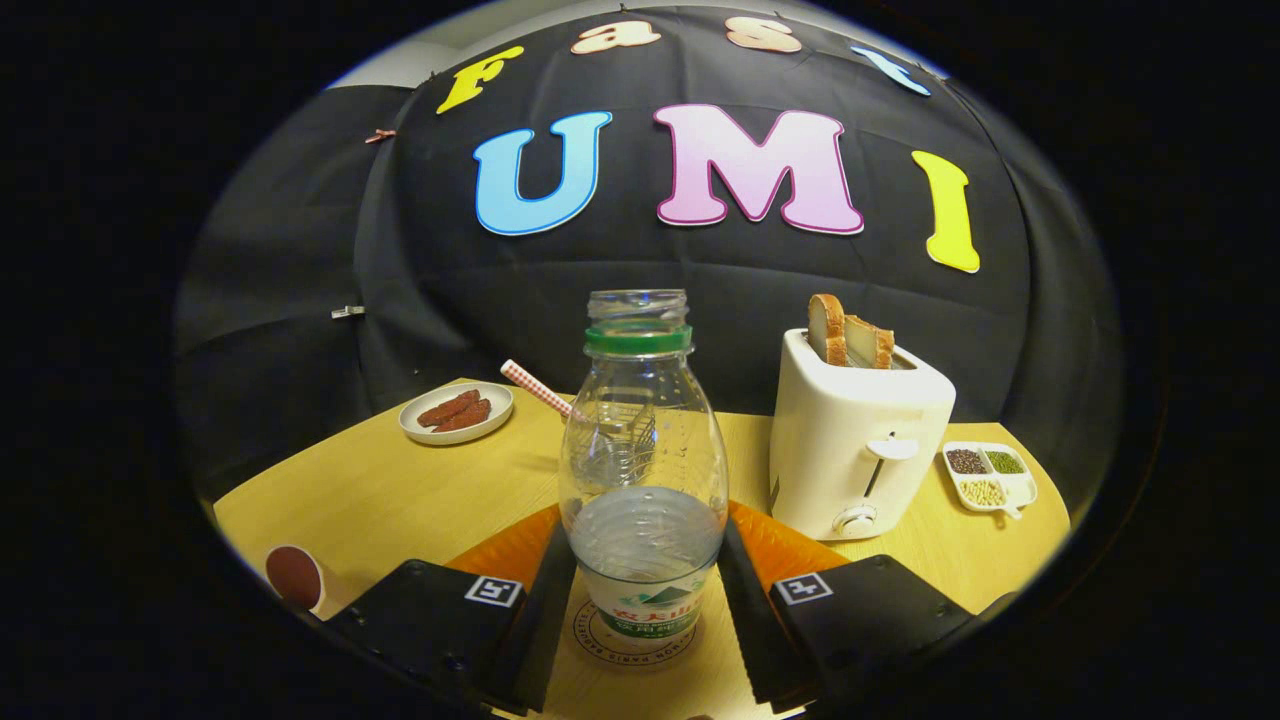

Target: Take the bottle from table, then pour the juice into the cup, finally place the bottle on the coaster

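A clear plastic bottle (643,470) with a green neck ring and no cap stands upright between my fingers, holding a little clear liquid at the bottom. It rests on a round printed coaster (600,640) on the wooden table (380,490). My gripper (645,535) is closed around the bottle's lower body, with one finger (552,590) against each side. Beyond the bottle stands a glass cup (612,455), seen through the clear plastic, with a red-checked straw (535,388) leaning out to the left.
A white toaster (860,450) with bread slices (848,340) stands close on the right. Behind it lies a divided dish of grains (988,476). A plate of sausages (456,412) sits at the back left and a small dark-filled cup (293,577) at the near left edge. An orange mat (510,550) lies under my fingers.
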Available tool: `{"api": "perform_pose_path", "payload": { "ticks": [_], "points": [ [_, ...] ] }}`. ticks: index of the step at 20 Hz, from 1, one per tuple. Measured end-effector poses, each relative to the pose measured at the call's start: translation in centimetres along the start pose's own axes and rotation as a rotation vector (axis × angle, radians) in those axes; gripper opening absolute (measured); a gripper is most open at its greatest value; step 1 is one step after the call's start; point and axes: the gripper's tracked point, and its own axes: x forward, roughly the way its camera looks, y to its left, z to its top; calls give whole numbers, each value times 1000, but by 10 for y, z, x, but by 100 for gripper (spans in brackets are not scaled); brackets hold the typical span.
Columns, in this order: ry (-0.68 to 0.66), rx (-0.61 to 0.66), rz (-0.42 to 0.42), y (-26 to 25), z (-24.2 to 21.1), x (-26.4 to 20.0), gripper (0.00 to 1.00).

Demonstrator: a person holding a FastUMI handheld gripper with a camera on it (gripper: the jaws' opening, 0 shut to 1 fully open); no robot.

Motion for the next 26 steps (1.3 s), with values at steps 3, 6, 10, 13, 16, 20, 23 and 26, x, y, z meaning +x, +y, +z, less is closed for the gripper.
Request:
{"api": "perform_pose_path", "payload": {
  "ticks": [3,6,10,13,16,20,23,26],
  "points": [
    [24,14,3,0,-6,-1,78],
    [21,-5,-2,-1,0,-7,94],
    [31,-16,-22,-1,2,-21,100],
    [57,-37,-5,7,-5,-35,100],
    [61,-61,-11,3,-1,-56,98],
    [22,-73,-7,-2,22,-96,98],
    [-55,-102,-30,-13,63,-134,98],
    [-152,-138,-86,-37,112,-177,98]
  ]
}}
